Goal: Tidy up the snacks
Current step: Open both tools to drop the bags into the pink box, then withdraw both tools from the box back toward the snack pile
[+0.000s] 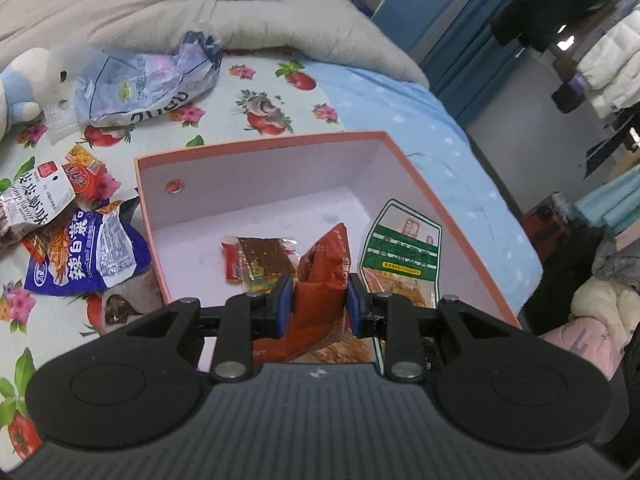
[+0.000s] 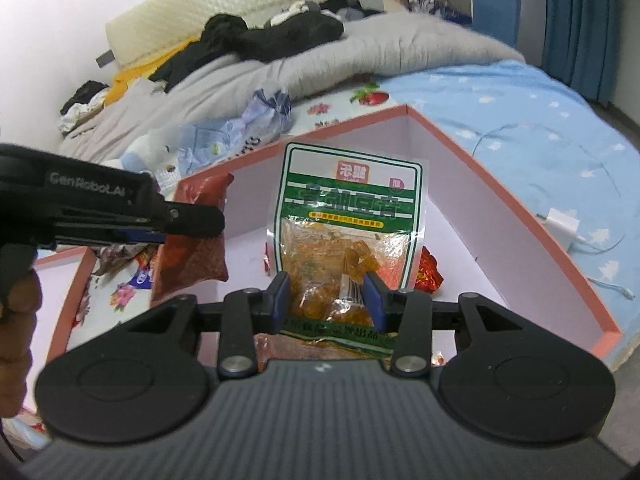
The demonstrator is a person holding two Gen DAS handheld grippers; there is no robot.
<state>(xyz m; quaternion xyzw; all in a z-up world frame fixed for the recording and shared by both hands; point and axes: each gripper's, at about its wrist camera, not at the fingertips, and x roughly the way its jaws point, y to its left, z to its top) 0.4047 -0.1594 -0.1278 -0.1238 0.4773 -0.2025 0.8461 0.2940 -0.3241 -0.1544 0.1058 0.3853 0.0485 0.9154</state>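
Note:
A pink box (image 1: 424, 184) with a white inside stands open on the bed. My left gripper (image 1: 319, 305) is shut on a red-brown snack packet (image 1: 324, 276) and holds it over the box's near side. My right gripper (image 2: 326, 300) is shut on a green-and-clear snack packet (image 2: 348, 216), held upright inside the box; this packet also shows in the left wrist view (image 1: 400, 252). A small red-gold packet (image 1: 260, 256) lies on the box floor. The left gripper (image 2: 192, 220) and its packet (image 2: 196, 240) show at the left of the right wrist view.
Several loose snack packets (image 1: 80, 240) lie on the flowered sheet left of the box. A crumpled blue-white bag (image 1: 148, 80) and a plush toy (image 1: 24, 88) lie behind them. A grey duvet (image 2: 320, 60) is piled at the back. A white charger and cable (image 2: 564, 224) lie right of the box.

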